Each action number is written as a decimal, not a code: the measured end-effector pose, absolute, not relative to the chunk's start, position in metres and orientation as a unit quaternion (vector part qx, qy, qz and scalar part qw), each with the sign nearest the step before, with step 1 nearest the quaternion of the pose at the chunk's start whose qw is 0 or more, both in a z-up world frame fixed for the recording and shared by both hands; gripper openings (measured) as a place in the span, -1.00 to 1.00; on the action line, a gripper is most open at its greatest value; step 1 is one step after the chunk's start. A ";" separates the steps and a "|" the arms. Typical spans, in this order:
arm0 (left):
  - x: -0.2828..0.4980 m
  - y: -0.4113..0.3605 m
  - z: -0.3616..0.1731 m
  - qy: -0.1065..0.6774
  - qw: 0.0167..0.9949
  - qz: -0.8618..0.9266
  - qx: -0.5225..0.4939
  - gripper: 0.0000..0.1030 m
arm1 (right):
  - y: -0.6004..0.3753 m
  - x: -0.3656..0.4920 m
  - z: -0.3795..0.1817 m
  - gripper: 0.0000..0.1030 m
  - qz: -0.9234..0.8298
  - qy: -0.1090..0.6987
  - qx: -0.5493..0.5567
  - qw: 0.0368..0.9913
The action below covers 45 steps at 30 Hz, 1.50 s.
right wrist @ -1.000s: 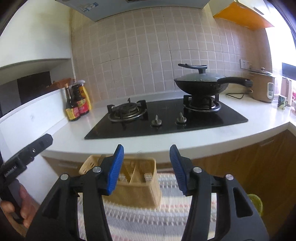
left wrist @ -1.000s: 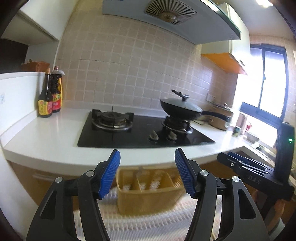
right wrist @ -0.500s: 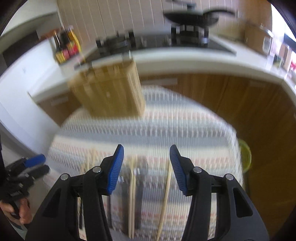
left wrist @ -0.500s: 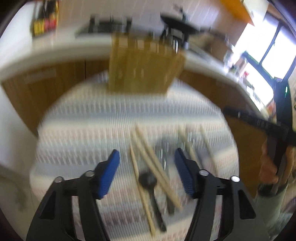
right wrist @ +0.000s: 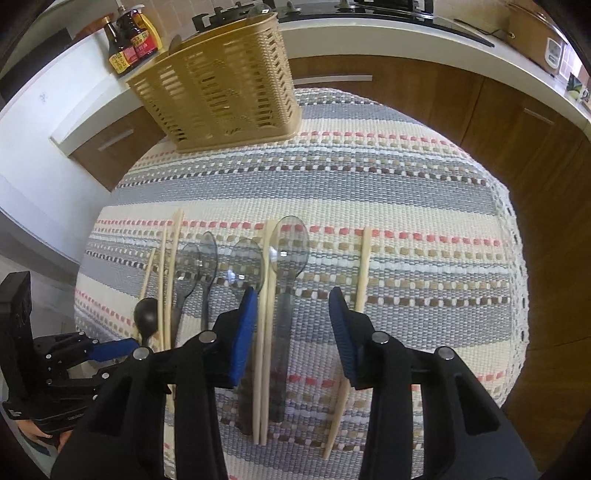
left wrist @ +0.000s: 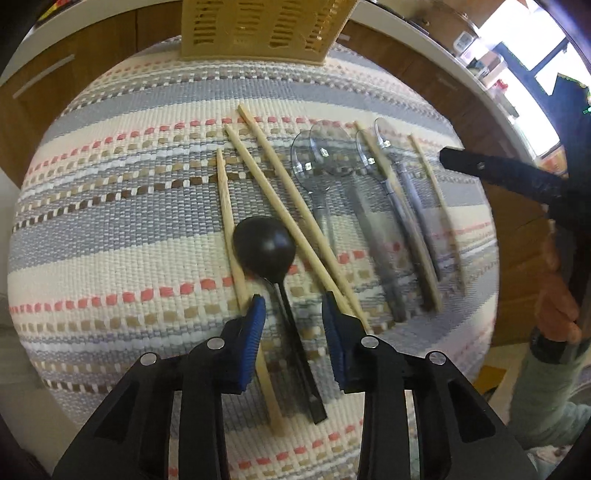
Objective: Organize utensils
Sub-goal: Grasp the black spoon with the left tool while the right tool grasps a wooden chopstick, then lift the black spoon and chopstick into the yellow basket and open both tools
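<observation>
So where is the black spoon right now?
The black spoon lies on the striped cloth in the left wrist view, its handle running between the left tool's closing fingers, with wooden chopsticks on either side.

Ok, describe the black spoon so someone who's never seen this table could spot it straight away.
Start at the tan slotted basket at the far edge of the striped woven cloth, then come toward the near edge. Among the wooden chopsticks lies the black spoon. It is the only opaque one; the other spoons are clear.
</observation>
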<state>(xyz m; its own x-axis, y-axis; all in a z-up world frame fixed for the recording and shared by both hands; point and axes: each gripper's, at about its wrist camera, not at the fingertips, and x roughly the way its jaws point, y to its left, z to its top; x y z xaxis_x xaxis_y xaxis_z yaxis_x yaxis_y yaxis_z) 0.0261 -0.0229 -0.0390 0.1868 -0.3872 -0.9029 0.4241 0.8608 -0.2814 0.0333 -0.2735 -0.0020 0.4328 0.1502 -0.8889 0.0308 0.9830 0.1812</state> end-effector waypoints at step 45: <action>0.094 0.001 -0.026 0.539 0.818 -0.169 0.113 -0.91 | -0.285 0.040 0.017 -0.91 0.050 0.525 0.059 0.848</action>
<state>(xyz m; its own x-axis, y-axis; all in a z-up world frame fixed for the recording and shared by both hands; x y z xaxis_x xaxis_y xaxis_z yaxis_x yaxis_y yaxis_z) 0.0943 0.0014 -0.0256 0.3623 -0.1548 -0.9191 0.3983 0.9173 0.0025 0.0399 -0.2848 0.0165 0.4437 0.1461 -0.8842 -0.0224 0.9881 0.1521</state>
